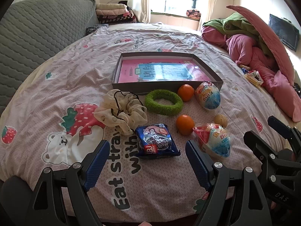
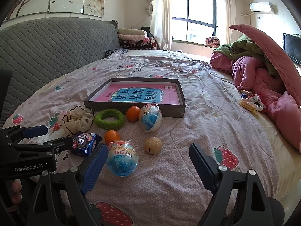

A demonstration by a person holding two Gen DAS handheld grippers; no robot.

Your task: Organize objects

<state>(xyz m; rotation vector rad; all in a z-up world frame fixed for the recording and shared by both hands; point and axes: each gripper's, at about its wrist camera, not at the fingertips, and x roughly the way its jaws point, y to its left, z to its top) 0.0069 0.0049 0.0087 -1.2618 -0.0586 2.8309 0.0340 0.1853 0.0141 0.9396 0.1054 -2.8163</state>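
A shallow grey box (image 1: 165,84) (image 2: 131,109) with a pink book inside lies on the bed. In front of it lie a cream scrunchie (image 1: 120,111) (image 2: 77,120), a green ring (image 1: 163,102) (image 2: 109,119), two oranges (image 1: 185,92) (image 1: 185,124), two wrapped toy eggs (image 1: 207,98) (image 1: 216,140), a walnut (image 1: 221,120) (image 2: 153,145) and a blue Oreo pack (image 1: 156,141) (image 2: 85,143). My left gripper (image 1: 147,154) is open just before the Oreo pack. My right gripper (image 2: 148,158) is open, the near egg (image 2: 122,160) beside its left finger.
A pile of pink and green bedding (image 1: 259,52) (image 2: 263,71) fills the right side, with small snack packs (image 2: 251,102) at its foot. A grey quilted headboard (image 1: 37,33) stands on the left. The bedsheet (image 2: 188,94) extends behind and right of the box.
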